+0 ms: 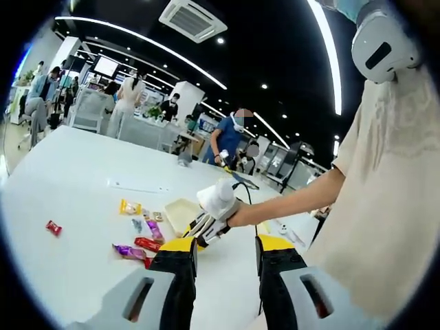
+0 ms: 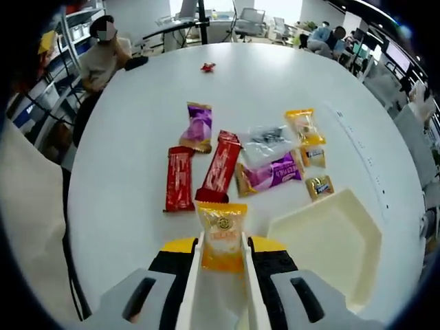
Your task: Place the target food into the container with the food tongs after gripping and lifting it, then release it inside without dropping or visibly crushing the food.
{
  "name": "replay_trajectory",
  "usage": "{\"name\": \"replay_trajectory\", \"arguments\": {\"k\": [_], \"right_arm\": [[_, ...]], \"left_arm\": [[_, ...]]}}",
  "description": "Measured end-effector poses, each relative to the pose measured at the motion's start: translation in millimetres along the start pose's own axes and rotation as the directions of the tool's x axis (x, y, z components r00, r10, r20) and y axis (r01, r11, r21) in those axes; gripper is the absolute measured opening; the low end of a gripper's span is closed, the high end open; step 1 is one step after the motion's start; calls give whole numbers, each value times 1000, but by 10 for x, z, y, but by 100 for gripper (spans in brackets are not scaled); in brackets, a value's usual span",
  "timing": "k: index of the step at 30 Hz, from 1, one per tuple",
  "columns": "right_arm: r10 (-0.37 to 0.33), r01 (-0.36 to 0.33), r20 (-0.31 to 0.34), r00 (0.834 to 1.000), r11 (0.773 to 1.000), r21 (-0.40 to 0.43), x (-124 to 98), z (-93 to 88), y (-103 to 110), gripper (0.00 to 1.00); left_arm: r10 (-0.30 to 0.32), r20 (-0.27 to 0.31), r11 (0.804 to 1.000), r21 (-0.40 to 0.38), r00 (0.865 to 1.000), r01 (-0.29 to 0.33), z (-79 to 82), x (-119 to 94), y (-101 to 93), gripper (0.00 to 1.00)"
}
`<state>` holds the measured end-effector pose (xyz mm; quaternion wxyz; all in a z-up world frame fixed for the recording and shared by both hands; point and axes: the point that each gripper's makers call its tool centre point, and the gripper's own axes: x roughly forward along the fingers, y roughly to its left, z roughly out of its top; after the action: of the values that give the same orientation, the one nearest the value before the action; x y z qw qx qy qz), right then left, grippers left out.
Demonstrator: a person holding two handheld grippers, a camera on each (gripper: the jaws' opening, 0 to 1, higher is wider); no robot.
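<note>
Your right gripper (image 2: 221, 265) works the tongs (image 2: 196, 289), which pinch a yellow packet (image 2: 222, 237) above the table (image 2: 130, 199), just left of the cream container (image 2: 330, 240). Your left gripper (image 1: 225, 258) stands open, empty. Squeeze harder and you crush it; loosen too early and it drops short of the container.

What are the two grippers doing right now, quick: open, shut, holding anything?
Left gripper: open, nothing between its jaws.
Right gripper: shut on food tongs, which pinch a yellow snack packet beside the cream container.
</note>
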<state>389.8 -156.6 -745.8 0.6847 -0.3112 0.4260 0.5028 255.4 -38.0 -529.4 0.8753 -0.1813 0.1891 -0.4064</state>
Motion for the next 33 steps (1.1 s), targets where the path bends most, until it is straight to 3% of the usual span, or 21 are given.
{"name": "replay_trajectory", "arguments": {"k": [15, 33], "right_arm": [[-1, 1, -3, 1000, 1000, -14, 11, 9, -3, 27], [-1, -2, 56, 998, 998, 55, -75, 72, 73, 25]], "left_arm": [[2, 12, 1000, -2, 1000, -2, 16, -17, -12, 34], [32, 10, 999, 9, 999, -32, -10, -59, 19, 35]]}}
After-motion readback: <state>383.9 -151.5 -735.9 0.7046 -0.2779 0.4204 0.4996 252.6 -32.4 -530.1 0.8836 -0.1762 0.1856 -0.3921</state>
